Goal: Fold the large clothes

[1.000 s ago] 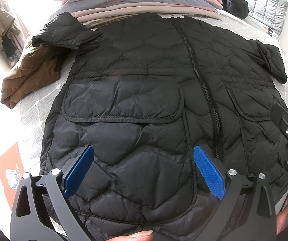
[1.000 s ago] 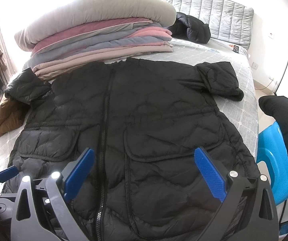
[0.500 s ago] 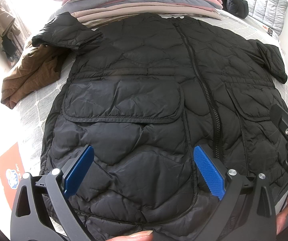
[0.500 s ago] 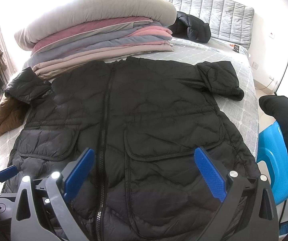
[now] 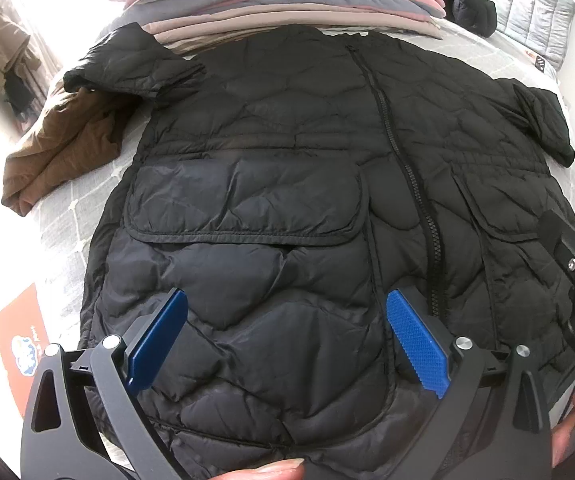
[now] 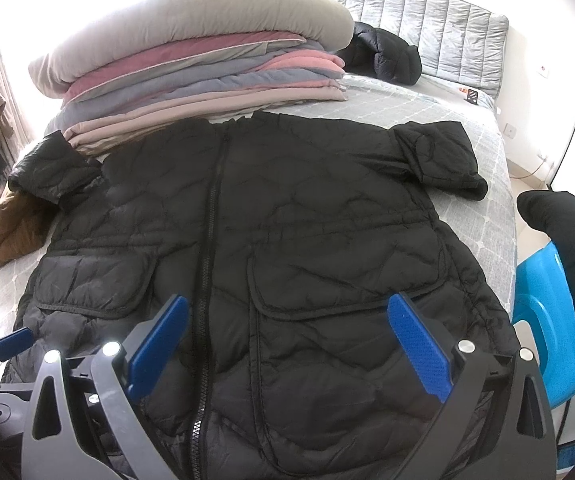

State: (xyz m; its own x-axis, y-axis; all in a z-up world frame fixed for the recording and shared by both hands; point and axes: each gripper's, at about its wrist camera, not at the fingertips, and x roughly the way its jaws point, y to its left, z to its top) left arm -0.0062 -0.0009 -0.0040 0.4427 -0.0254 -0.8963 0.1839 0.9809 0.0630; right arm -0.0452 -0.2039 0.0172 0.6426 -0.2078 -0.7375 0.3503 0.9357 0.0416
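Okay, at far left we see a brown garment crumpled on the bed, partly under the left sleeve of the black quilted jacket. That jacket lies front up, spread flat across the bed, hem toward us and collar against a stack of folded bedding in grey, pink and beige. Wavy stitching, shiny puffy fabric, zipper closed down the middle, one big flap pocket on each side. Both sleeves look folded short; the right sleeve lies on the grey checked cover. We have the left claw wide apart, hovering over the lower left panel, gripping nothing. The right claw is also wide apart over the right pocket, nothing between the blue pads. Behind the stack sits another black puffy item near the padded headboard. At far right, a blue plastic object beside the bed.
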